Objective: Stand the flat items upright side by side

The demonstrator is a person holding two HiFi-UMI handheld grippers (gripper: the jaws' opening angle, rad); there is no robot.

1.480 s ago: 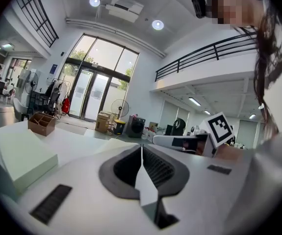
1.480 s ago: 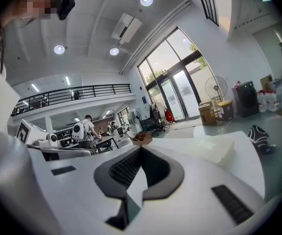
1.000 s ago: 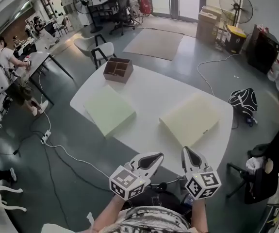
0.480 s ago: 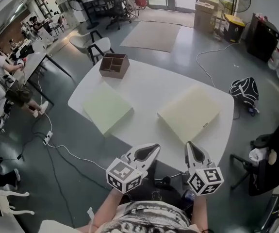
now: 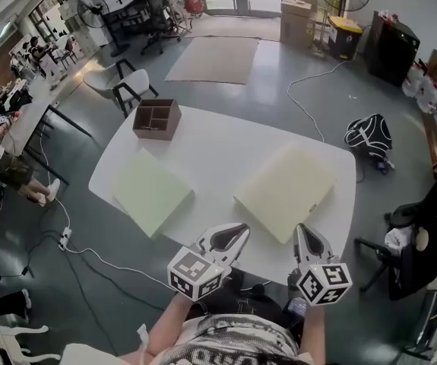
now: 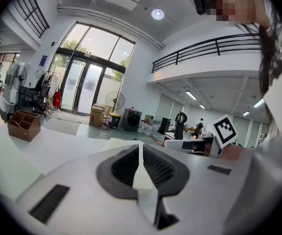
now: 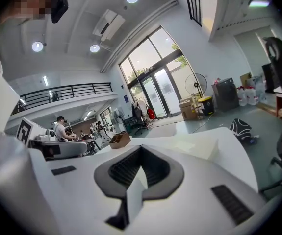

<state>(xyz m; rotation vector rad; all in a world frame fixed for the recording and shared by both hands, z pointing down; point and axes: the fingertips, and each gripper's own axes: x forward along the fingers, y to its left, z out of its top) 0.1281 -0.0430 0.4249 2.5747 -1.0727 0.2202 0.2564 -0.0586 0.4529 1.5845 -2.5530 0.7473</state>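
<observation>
Nearest to the viewer, the left tool [image 5: 237, 233] and the right tool [image 5: 304, 236] are held side by side at the near edge of the white table [image 5: 220, 149]. Each has its jaws pressed fully together with nothing between them, as both gripper views confirm. Beyond them, two pale green flat panels lie face down on the table, well apart. The left flat panel [image 5: 151, 193] lies toward the table's left edge, and the right flat panel [image 5: 285, 190] lies toward the right, its near corner just ahead of the right tool. At the far left corner of the table stands a brown compartment box [image 5: 156, 119]. On the floor behind are a white chair [image 5: 125, 83], a beige rug [image 5: 213, 58] and, to the right, a dark backpack [image 5: 368, 137].
</observation>
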